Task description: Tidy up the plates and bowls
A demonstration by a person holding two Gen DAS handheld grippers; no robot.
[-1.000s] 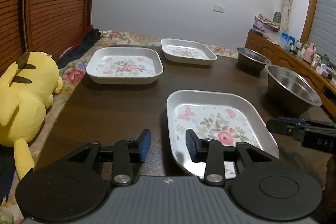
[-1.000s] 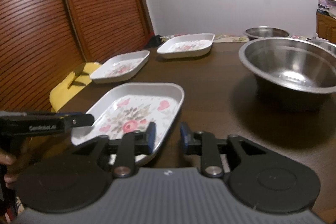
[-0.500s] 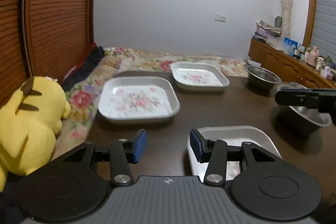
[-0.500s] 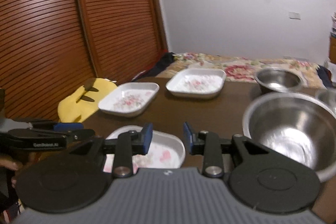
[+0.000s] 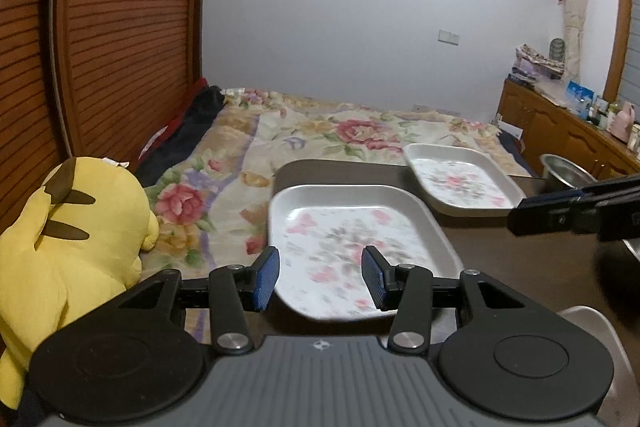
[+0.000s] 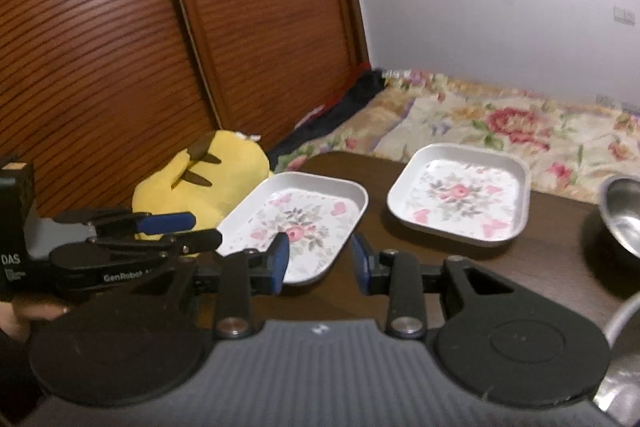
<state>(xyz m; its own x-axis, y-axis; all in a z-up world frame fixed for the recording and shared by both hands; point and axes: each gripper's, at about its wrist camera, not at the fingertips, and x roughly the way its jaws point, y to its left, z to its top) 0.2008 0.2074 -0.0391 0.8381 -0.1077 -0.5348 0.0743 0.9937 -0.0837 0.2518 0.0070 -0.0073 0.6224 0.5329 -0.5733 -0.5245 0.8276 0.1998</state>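
Three white floral plates lie on the dark table (image 5: 520,267). In the left wrist view my left gripper (image 5: 321,279) is open just above the near edge of the left plate (image 5: 352,227), with nothing between its pads. The far plate (image 5: 460,179) lies behind it, and a rim of the third plate (image 5: 588,315) shows at the lower right. My right gripper (image 6: 319,263) is open and empty, short of the left plate (image 6: 304,223), with the far plate (image 6: 460,199) beyond. The right gripper (image 5: 572,215) also shows at the left view's right edge, and the left gripper (image 6: 160,231) at the right view's left.
A steel bowl (image 5: 568,175) stands at the table's far right, seen again as the steel bowl (image 6: 624,219). A yellow plush toy (image 5: 68,255) lies left of the table on a floral bedspread (image 5: 340,131). A wooden slatted door (image 6: 120,47) closes the left side.
Both grippers have risen and moved forward and left, away from the nearest plate toward the left plate. The nearest plate has slipped to the lower right corner of the left view.
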